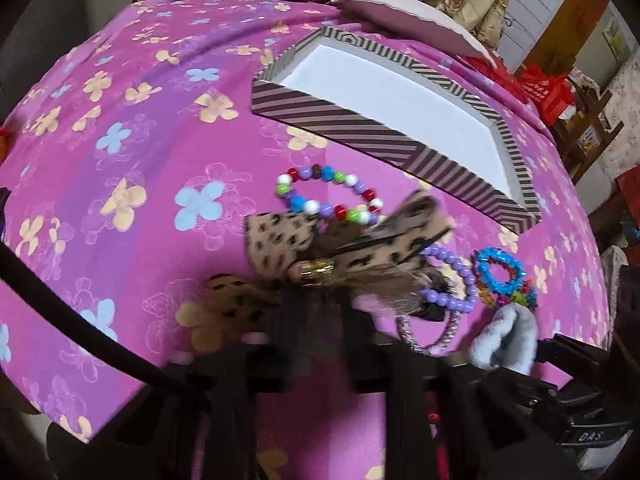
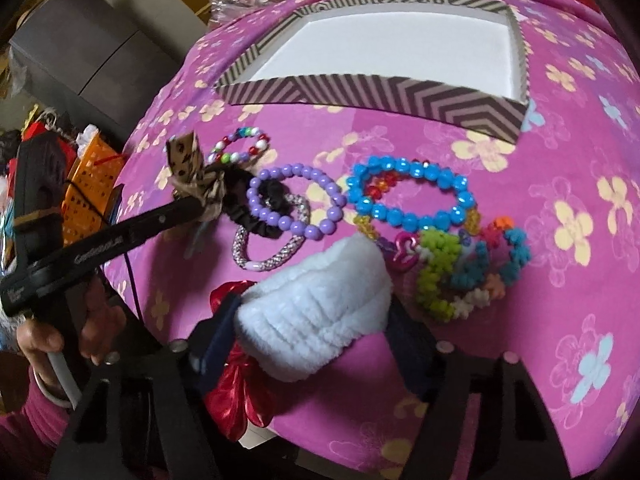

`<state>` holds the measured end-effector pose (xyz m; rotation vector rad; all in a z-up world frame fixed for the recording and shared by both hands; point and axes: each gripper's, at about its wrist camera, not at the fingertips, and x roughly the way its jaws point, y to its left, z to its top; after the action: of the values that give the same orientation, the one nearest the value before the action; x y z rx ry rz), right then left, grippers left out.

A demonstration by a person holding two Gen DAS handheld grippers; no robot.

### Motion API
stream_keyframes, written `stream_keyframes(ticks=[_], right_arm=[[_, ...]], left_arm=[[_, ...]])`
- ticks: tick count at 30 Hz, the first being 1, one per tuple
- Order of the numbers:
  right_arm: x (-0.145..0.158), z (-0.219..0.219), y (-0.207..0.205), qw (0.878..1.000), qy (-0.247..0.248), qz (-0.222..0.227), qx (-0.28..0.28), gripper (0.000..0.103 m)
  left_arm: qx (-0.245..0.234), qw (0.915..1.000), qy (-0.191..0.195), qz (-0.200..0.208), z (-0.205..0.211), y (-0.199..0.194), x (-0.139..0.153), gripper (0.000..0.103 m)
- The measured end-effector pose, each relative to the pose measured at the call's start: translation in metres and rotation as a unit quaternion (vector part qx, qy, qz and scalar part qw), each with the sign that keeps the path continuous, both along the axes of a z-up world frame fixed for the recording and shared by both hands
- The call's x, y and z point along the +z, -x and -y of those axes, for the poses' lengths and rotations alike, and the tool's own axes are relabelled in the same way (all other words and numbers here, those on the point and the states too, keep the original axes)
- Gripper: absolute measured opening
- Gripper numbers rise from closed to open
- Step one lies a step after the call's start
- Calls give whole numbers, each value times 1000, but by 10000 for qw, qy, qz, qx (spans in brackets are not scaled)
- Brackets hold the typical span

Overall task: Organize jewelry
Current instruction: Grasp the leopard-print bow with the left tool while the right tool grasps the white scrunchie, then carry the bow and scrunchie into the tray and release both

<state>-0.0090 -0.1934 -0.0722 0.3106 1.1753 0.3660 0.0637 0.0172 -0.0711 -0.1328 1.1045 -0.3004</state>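
Your left gripper [image 1: 316, 300] has its fingers clenched on the leopard-print fabric bow hair clip with a gold centre band [image 1: 316, 256]; from the right wrist view the left fingers [image 2: 188, 204] reach in from the left and pinch that bow just off the pink floral cloth [image 2: 560, 160]. Your right gripper [image 2: 316, 320] has its fingers set wide and grasping the white fluffy plush band [image 2: 316, 312], which fills the gap between them; a shiny red ribbon bow [image 2: 236, 396] sits under its left side. The rest of the jewelry lies on the cloth in front of you: a multicoloured round-bead bracelet [image 1: 328, 196] just beyond the bow, a lilac bead bracelet [image 2: 296, 200] overlapping a black scrunchie [image 2: 268, 196] and a silver glitter bangle [image 2: 272, 256], then a bright blue faceted-bead bracelet [image 2: 408, 196] touching a mixed green, blue and orange flower-bead bracelet [image 2: 464, 272] with a small pink heart charm [image 2: 406, 252]. The shallow striped cardboard box with a white inside [image 2: 360, 96] sits further back on the cloth, apart from the pile; nothing shows inside it.
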Motion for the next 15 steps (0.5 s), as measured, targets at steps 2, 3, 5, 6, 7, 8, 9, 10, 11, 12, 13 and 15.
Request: stream_keyframes(ticks=[2, 3, 5, 6, 7, 8, 9, 10, 11, 12, 13, 15], right_arm=[[2, -2, 2, 10000, -17, 63, 67, 58], [4, -3, 3, 9999, -15, 97, 119, 54], [7, -4, 4, 9997, 28, 162, 158, 51], [9, -5, 4, 9997, 29, 193, 177, 48], [11, -5, 5, 9996, 26, 214, 192, 46], [13, -6, 5, 9995, 31, 235, 211, 44], [15, -6, 6, 9993, 44, 276, 235, 43], [17, -6, 7, 9992, 51, 313, 247, 43], [20, -6, 8, 9991, 55, 351, 249, 42], [23, -5, 8, 9989, 48, 379, 252, 42], [25, -4, 8, 9988, 48, 407, 250, 42], [31, -2, 8, 9985, 39, 489, 239, 42]], left_arm=[[66, 9999, 138, -1, -5, 0, 0, 8], [89, 9998, 161, 42, -7, 1, 2, 8], [106, 9998, 129, 140, -9, 4, 6, 7], [105, 9997, 131, 195, -10, 6, 10, 7], [102, 9996, 156, 231, -11, 8, 13, 7], [117, 9994, 186, 271, -13, 9, 17, 7], [137, 9992, 201, 323, -15, 11, 21, 7], [154, 9990, 201, 368, -16, 12, 24, 7], [180, 9987, 222, 424, -18, 14, 29, 7], [195, 9985, 244, 452, -19, 16, 32, 7], [210, 9982, 263, 488, -21, 17, 36, 7], [214, 9979, 274, 551, -23, 19, 43, 7]])
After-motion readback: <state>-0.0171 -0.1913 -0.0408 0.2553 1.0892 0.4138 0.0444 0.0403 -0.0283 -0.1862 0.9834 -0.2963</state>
